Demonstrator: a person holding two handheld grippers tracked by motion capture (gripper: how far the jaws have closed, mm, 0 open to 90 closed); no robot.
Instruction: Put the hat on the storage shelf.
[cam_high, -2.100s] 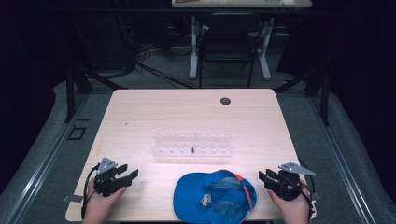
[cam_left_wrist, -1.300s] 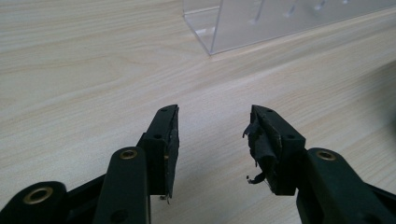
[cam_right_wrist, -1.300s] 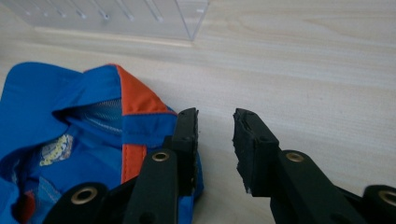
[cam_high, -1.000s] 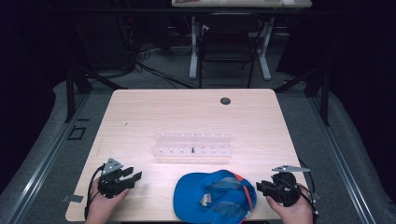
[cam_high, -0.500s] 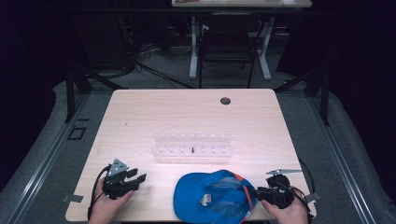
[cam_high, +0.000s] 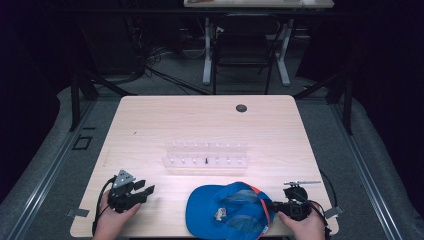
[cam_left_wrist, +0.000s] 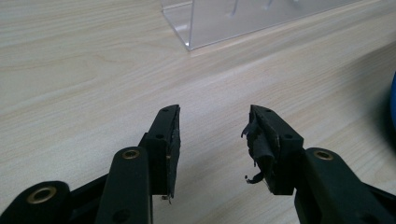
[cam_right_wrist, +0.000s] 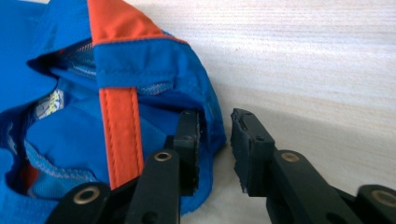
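Note:
A blue cap (cam_high: 225, 212) with orange trim lies upside down near the table's front edge. In the right gripper view the blue cap (cam_right_wrist: 70, 130) shows its orange strap (cam_right_wrist: 122, 130) and inner lining. My right gripper (cam_high: 270, 206) lies at the cap's right rim, pointing left. It is open, and the right gripper (cam_right_wrist: 215, 126) has the rim's edge in the gap between its jaws. My left gripper (cam_high: 145, 190) rests at the front left, apart from the cap. The left gripper (cam_left_wrist: 212, 126) is open over bare wood, with nothing between its jaws.
A clear plastic rack (cam_high: 206, 155) stands mid-table, behind the cap; its corner, the rack (cam_left_wrist: 233, 18), lies ahead of the left jaws. A dark grommet (cam_high: 241, 108) sits near the far edge of the wooden table (cam_high: 150, 125). A chair (cam_high: 245, 50) stands beyond.
My right gripper has dropped toward the front edge and moved left, up to the cap's rim. The left gripper has shifted slightly right and nearer the front edge.

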